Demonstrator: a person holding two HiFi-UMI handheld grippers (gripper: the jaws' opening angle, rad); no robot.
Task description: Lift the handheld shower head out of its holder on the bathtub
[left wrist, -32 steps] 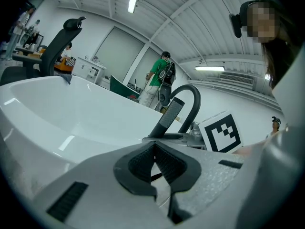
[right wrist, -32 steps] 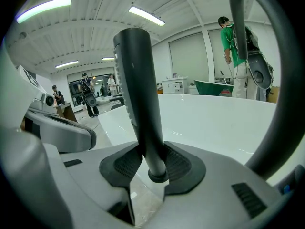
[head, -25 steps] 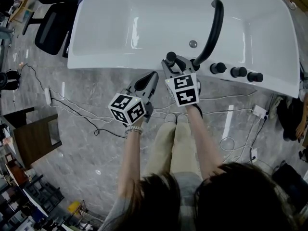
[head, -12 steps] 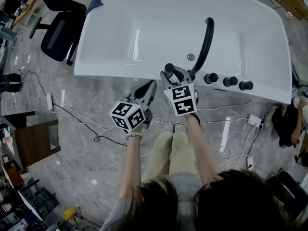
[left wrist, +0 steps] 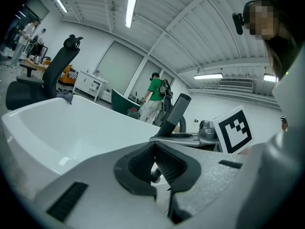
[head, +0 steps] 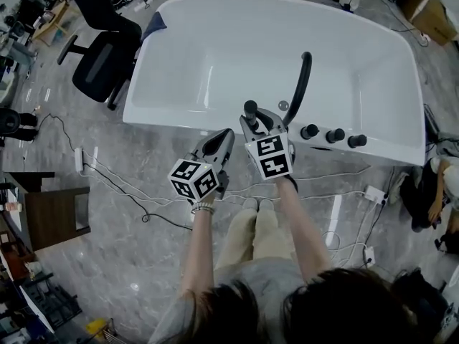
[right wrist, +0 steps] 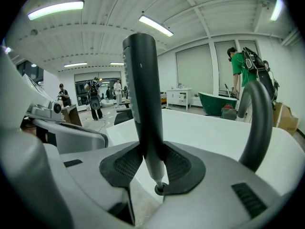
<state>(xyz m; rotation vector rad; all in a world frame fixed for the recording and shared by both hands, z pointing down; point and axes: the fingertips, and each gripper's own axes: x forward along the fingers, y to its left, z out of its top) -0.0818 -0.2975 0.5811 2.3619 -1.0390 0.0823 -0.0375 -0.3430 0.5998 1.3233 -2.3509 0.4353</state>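
The handheld shower head [right wrist: 140, 94] is a slim black wand standing upright, and my right gripper [right wrist: 151, 163] is shut on its lower stem. In the head view the shower head [head: 250, 110] and right gripper [head: 252, 118] hang above the near rim of the white bathtub [head: 179, 117]. The wand's silver lower end shows below the pads, clear of the rim. My left gripper [head: 221, 140] hovers just left of it over the floor, and in its own view the left gripper [left wrist: 153, 163] has its pads together with nothing held. The shower head [left wrist: 175, 114] rises beyond it.
A black curved faucet spout [head: 301, 84] arches over the tub, with three black knobs [head: 333, 135] on the rim to its right. An office chair [head: 100, 67] stands at the tub's left end. Cables [head: 122, 185] trail across the grey floor, and a dark cabinet [head: 50, 217] is at left.
Both grippers have risen, the right one carrying the shower head up with it. The bathtub rim and knobs now sit farther below them. Neither gripper's jaws have changed.
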